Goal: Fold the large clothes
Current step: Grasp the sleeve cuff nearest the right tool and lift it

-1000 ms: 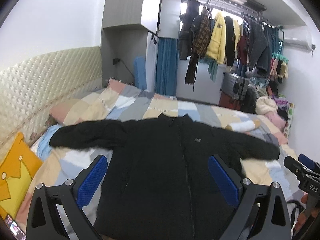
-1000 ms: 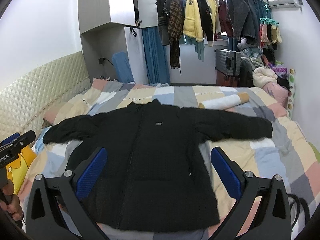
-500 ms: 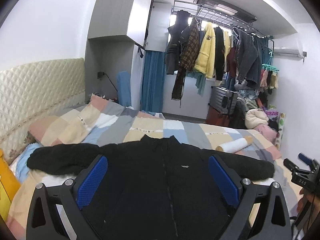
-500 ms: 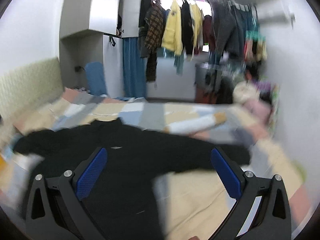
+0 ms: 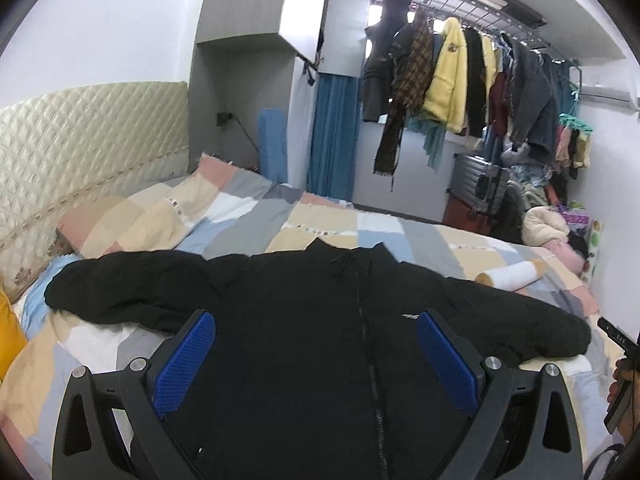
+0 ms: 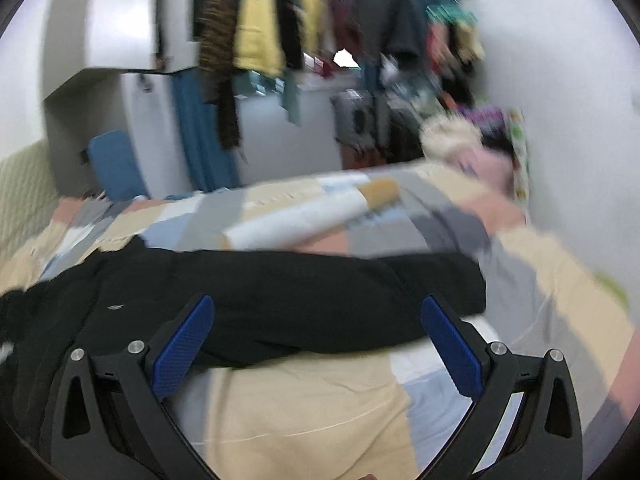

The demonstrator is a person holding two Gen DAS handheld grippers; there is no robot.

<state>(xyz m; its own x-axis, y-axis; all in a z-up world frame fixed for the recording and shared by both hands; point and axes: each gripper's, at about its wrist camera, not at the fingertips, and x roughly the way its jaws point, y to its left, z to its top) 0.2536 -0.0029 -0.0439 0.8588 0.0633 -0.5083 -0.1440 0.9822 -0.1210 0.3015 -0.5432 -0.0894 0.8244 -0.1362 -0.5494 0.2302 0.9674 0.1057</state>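
Up close, the left gripper (image 5: pixel 316 354) hangs over the chest of the black jacket (image 5: pixel 320 320), its blue pads (image 5: pixel 186 354) spread wide with nothing between them. The jacket lies front-up and zipped on the patchwork bedspread (image 5: pixel 248 216), collar toward the far side, both sleeves stretched out sideways. One sleeve end (image 5: pixel 80 284) reaches toward the quilted headboard (image 5: pixel 80 136); the other runs toward the foot of the bed, near a white roll (image 5: pixel 508 276) lying on the cover. At the right edge of that view a hand (image 5: pixel 622 392) grips the handle of the other tool.

The right gripper (image 6: pixel 318 340) is likewise released and empty, pads (image 6: pixel 450 348) apart, poised above the jacket's outstretched sleeve (image 6: pixel 320 296); this view is smeared by motion, so I cannot tell whether the pads touch the cloth, though they seem to be clear of it. The white roll (image 6: pixel 304 220) lies just beyond the sleeve. Farther off, clothes hang on a rail (image 5: pixel 460 68) by the window, with a suitcase (image 5: pixel 478 188) below them.
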